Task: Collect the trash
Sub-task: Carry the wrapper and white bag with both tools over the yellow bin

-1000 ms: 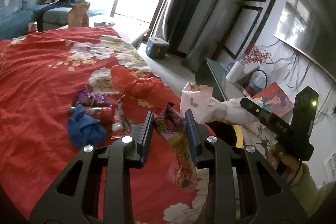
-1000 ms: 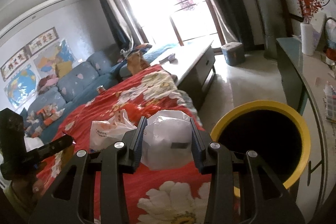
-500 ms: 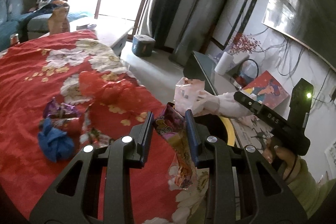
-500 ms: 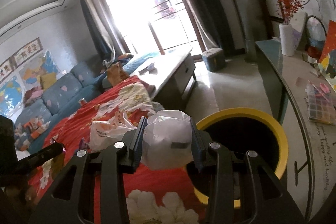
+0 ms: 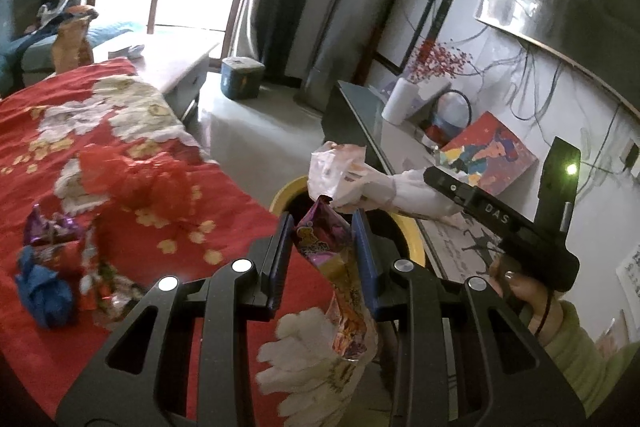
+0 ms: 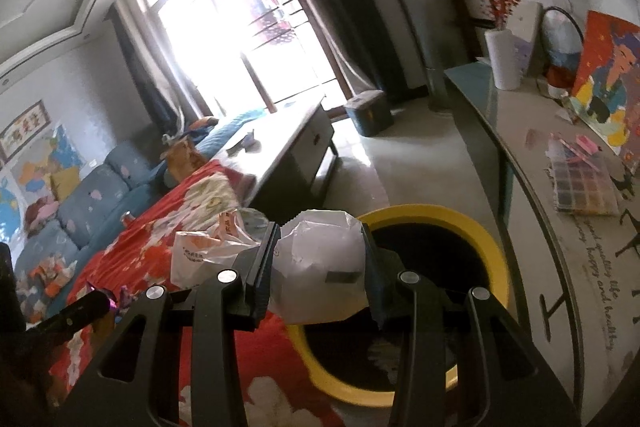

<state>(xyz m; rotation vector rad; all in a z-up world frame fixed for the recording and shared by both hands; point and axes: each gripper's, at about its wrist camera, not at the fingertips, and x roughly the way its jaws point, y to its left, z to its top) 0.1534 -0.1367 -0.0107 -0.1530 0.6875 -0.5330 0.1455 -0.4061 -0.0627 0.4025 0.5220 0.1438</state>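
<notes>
My left gripper [image 5: 322, 223] is shut on a purple and gold snack wrapper [image 5: 334, 267] that hangs down at the table's edge, just in front of the yellow-rimmed bin [image 5: 286, 191]. In the right wrist view my right gripper [image 6: 320, 247] is shut on a crumpled white paper bag [image 6: 320, 269], held over the near rim of that bin [image 6: 488, 247]. The same white bag [image 5: 344, 179] and the right gripper's black body [image 5: 500, 219] show in the left wrist view, above the bin. Blue, purple and red wrappers [image 5: 44, 291] lie on the red flowered cloth [image 5: 168, 235].
A red plastic bag [image 5: 132, 179] lies on the cloth. A white and orange plastic bag [image 6: 208, 251] sits left of my right gripper. A long grey sideboard [image 6: 560, 227] with a vase, a picture and papers runs past the bin. A coffee table [image 6: 288, 143] and blue sofa stand behind.
Both grippers have moved right towards the bin with their loads. The bin has grown larger in the right wrist view, and the white bag now hangs over its rim.
</notes>
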